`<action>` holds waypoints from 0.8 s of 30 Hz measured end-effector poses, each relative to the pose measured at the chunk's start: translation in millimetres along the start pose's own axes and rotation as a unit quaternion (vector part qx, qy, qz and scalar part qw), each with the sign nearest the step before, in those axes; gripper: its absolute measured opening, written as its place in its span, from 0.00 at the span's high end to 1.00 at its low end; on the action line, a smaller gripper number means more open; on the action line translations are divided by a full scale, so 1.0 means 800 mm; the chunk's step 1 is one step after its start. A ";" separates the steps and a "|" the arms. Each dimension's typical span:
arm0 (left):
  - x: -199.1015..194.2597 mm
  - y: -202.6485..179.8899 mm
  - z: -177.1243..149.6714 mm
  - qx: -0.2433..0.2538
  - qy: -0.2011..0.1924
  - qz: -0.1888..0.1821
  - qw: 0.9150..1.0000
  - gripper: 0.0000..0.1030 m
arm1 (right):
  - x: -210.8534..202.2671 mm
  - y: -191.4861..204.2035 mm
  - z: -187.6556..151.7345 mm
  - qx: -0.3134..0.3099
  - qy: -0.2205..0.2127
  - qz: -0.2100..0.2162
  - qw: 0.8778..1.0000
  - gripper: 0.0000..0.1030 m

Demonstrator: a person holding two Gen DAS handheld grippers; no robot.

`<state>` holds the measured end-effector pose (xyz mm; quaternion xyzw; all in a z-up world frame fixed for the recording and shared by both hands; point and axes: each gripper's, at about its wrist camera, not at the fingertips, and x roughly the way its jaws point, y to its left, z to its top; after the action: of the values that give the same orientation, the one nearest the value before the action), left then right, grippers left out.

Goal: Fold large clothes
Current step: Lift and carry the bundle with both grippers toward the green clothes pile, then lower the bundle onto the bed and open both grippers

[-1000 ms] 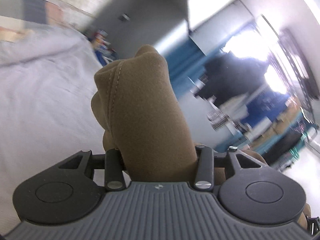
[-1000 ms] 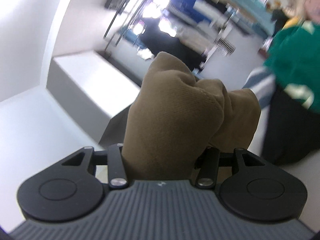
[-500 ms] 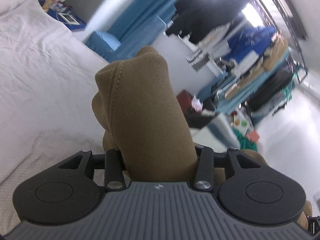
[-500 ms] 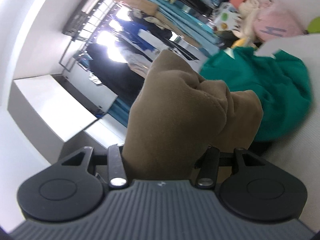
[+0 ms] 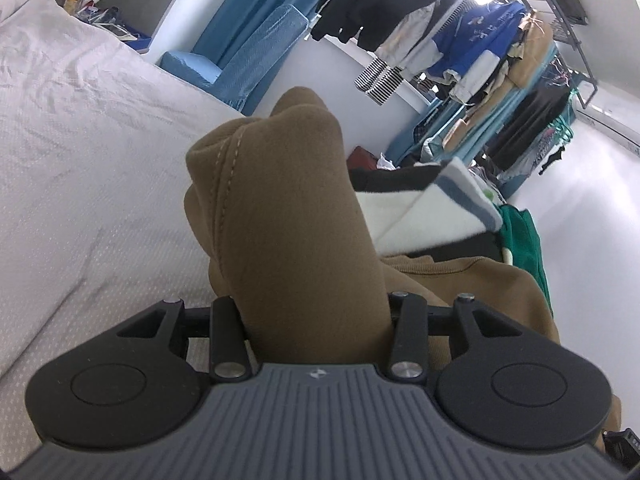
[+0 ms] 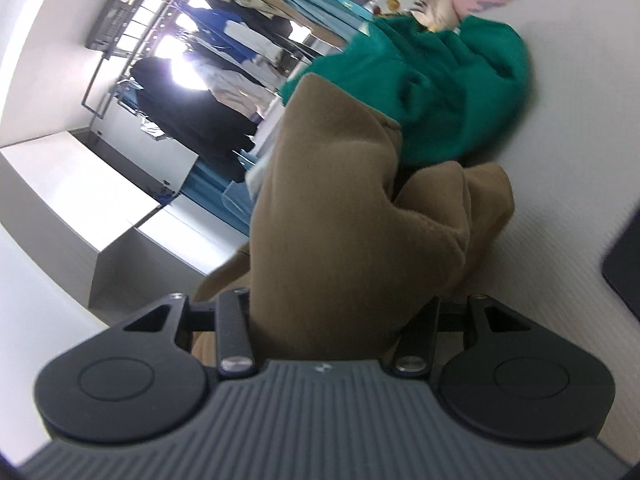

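Both tools [image 5: 312, 320] [image 6: 328, 320] clamped on brown garment [image 5: 288, 216]

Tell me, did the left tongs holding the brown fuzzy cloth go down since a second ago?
Yes. The left tongs, shut on the brown fleece garment, sank toward the white bedspread: it and the clothes rack now show sharp and closer to level.

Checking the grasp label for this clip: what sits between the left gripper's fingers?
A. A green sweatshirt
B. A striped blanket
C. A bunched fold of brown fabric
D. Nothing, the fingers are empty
C: in the left wrist view a thick bunch of the brown garment rises from between the left gripper fingers, which are clamped on it; the green garment lies apart, further right.
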<state>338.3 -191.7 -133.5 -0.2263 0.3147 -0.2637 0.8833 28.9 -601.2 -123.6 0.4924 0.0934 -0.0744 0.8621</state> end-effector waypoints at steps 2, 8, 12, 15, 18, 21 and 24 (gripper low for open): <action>-0.009 0.005 -0.007 0.000 0.002 -0.002 1.000 0.54 | -0.007 -0.008 -0.009 0.011 0.003 0.000 1.000 0.50; -0.021 0.038 -0.041 -0.013 0.025 0.001 1.000 0.54 | -0.026 -0.033 -0.043 0.022 0.009 -0.010 1.000 0.50; -0.029 0.061 -0.065 -0.026 0.024 -0.009 0.999 0.53 | -0.035 -0.063 -0.064 0.056 0.022 -0.028 0.998 0.50; -0.036 0.070 -0.076 -0.032 0.019 -0.018 0.999 0.52 | -0.039 -0.080 -0.069 0.085 0.030 -0.026 0.996 0.48; -0.041 0.077 -0.078 -0.042 0.025 -0.023 0.999 0.50 | -0.041 -0.086 -0.070 0.095 0.032 -0.022 0.995 0.46; -0.045 0.089 -0.079 -0.065 0.033 -0.034 0.997 0.47 | -0.043 -0.097 -0.073 0.116 0.034 -0.016 0.993 0.42; -0.052 0.100 -0.081 -0.084 0.044 -0.043 0.995 0.45 | -0.044 -0.105 -0.074 0.136 0.039 -0.013 0.990 0.41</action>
<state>292.6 -120.9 -205.8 -0.3010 0.3643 -0.2833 0.8345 -29.0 -591.1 -215.2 0.6061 0.1222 -0.0785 0.7820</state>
